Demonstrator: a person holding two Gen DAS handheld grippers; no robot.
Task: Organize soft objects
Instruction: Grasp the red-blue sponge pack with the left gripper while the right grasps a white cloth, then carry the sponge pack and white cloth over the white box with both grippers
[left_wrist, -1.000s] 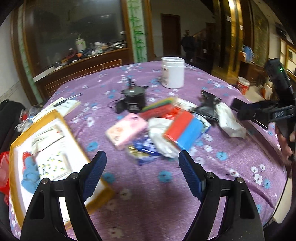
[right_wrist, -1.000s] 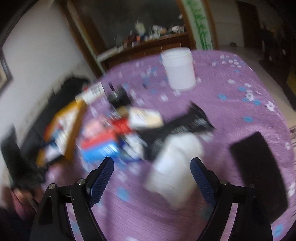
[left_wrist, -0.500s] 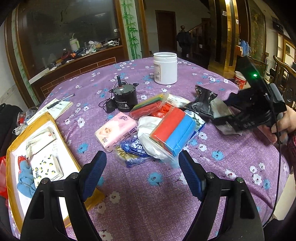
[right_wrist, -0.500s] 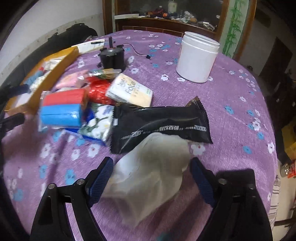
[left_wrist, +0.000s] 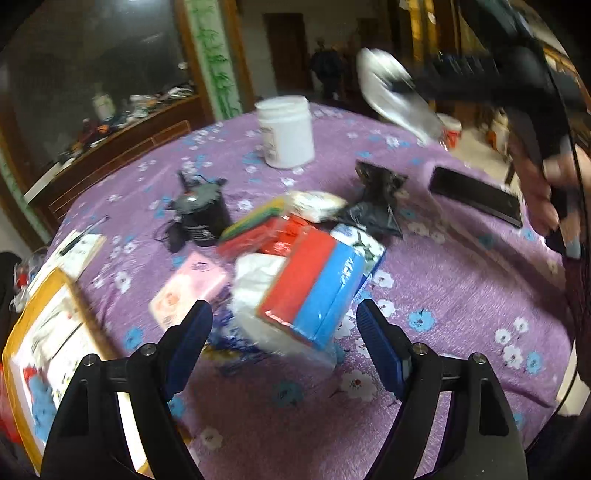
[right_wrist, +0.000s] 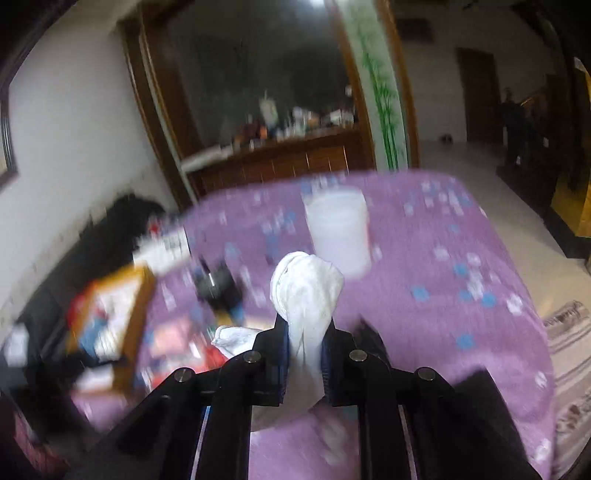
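Pinching a crumpled white cloth (right_wrist: 304, 295) in my right tool (right_wrist: 303, 354), lifted above the purple flowered table (right_wrist: 443, 314); left tool (left_wrist: 284, 332) spread wide, empty.

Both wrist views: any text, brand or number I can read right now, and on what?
None is legible.
White jar: dark print on its label, blurred.
Pink pack: printing smeared.
Black motor: label too small.
Right wrist view: motion-blurred throughout.

Soft white cloth (right_wrist: 306, 295), glossy black wrapper (left_wrist: 373, 206), matt purple tablecloth (left_wrist: 461, 288)
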